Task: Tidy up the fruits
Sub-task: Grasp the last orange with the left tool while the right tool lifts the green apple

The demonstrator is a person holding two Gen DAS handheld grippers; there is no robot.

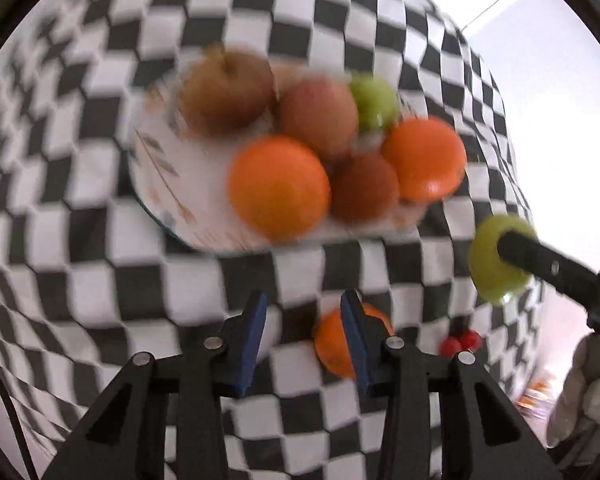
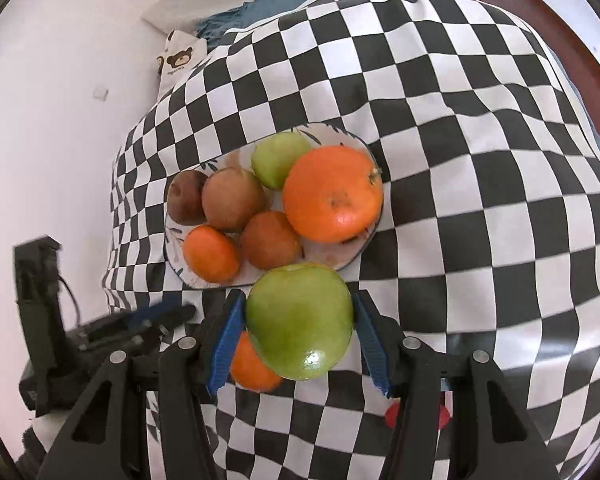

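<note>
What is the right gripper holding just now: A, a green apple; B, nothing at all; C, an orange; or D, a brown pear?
A: in the right wrist view the right gripper has its blue pads pressed on either side of a green apple, lifted near the plate of fruit.

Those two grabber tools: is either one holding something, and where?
The right gripper clamps a green apple by its two opposite sides. The left gripper holds nothing.

Right claw clamped on something; left claw partly apart, empty.
</note>
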